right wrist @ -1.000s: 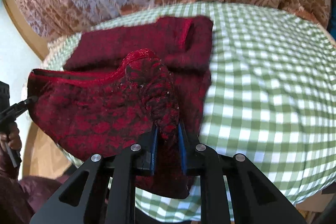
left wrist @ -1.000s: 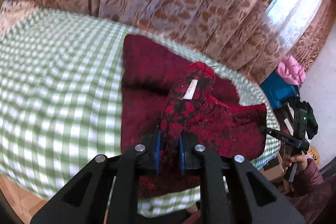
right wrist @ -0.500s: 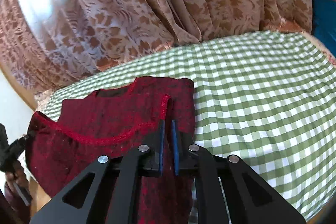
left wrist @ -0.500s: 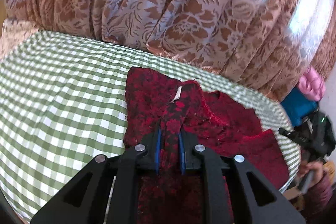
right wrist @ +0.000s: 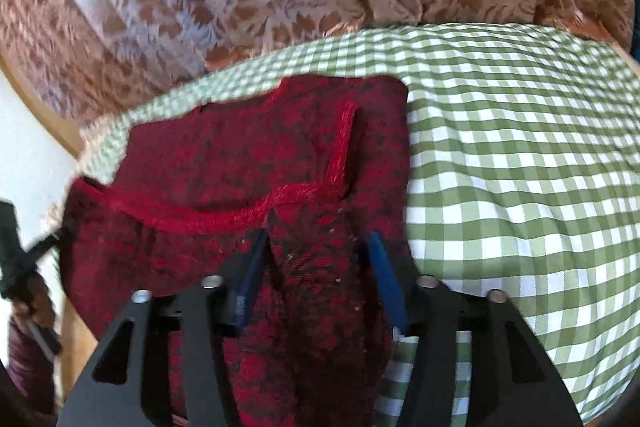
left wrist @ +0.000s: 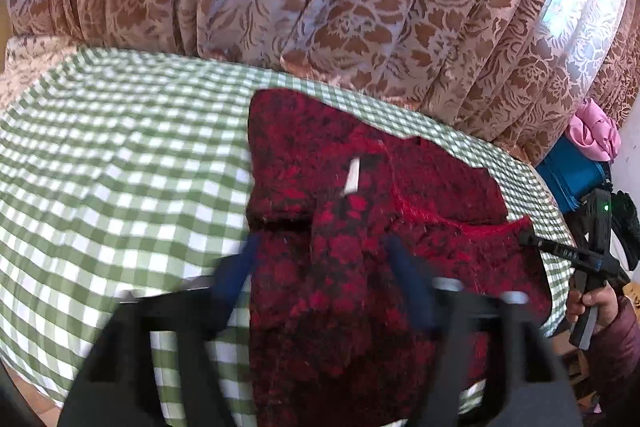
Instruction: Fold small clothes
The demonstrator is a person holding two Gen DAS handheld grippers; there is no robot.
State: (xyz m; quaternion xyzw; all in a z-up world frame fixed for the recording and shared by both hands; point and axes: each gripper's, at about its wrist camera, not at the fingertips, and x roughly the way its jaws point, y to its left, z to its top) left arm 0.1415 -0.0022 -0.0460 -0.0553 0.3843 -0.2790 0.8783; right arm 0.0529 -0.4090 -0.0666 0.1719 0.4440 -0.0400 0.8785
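Red and black knit, a small garment, lies folded on the green-checked cloth near the table's far edge, just in front of the patterned curtain; a white label shows on its upper layer, and a bright red trim curves across it. Both grippers sit over its near side; the left gripper has just been opening, its blue pads spread wide with a ridge of the fabric between them but not pinched; the right gripper has just been opening too, its pads apart on either side of a raised fold, loose from it. Off past the table's corner a pink bundle rests on a blue box.
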